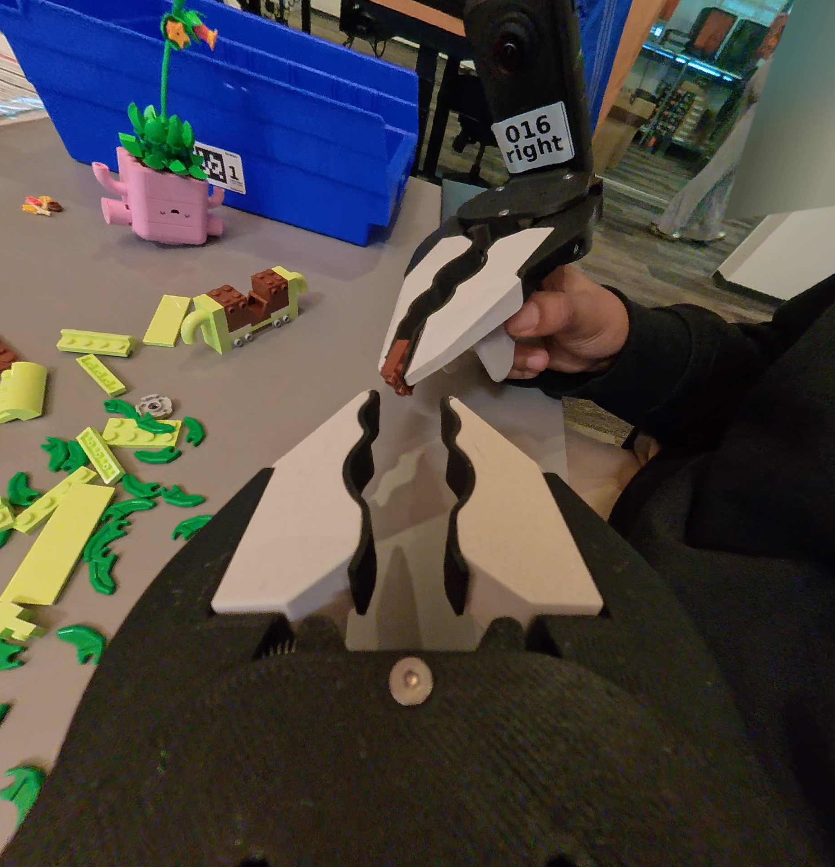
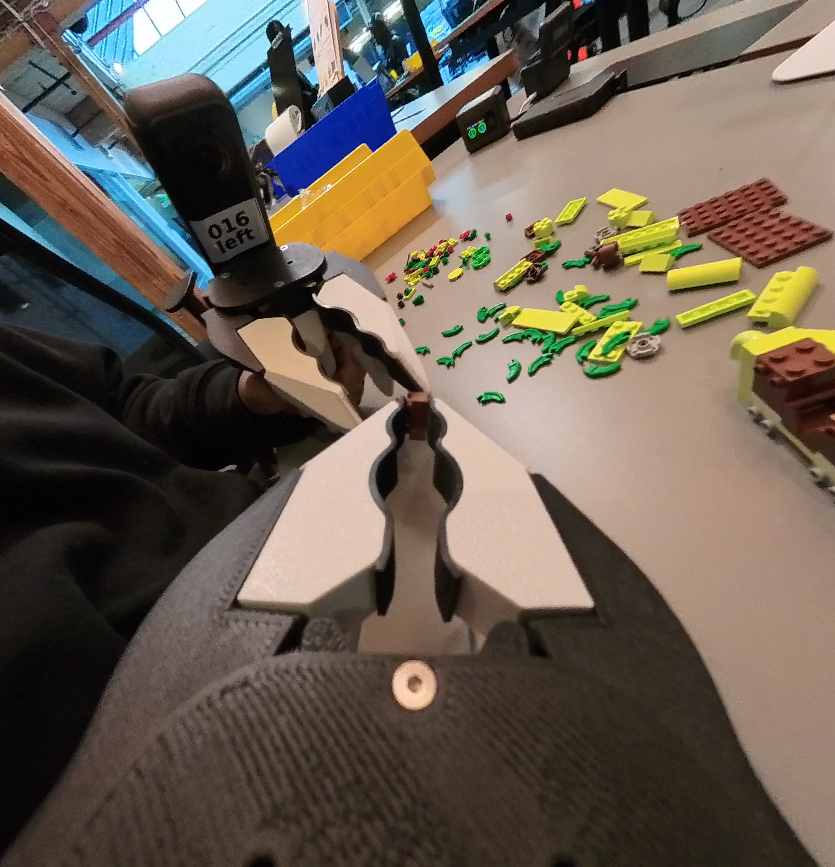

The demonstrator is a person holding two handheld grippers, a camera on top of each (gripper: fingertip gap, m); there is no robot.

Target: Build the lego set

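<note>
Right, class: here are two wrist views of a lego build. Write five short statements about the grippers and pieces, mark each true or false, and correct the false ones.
1. The right gripper pinches a small brown brick in its jaws. True.
2. The left gripper holds a green leaf. False: its jaws are open and hold nothing.
3. The pink pot with a plant stands in front of the blue bin. True.
4. The half-built brown and lime model is held in the air. False: it rests on the grey table.
5. The two brown plates are stacked. False: they lie side by side.
</note>
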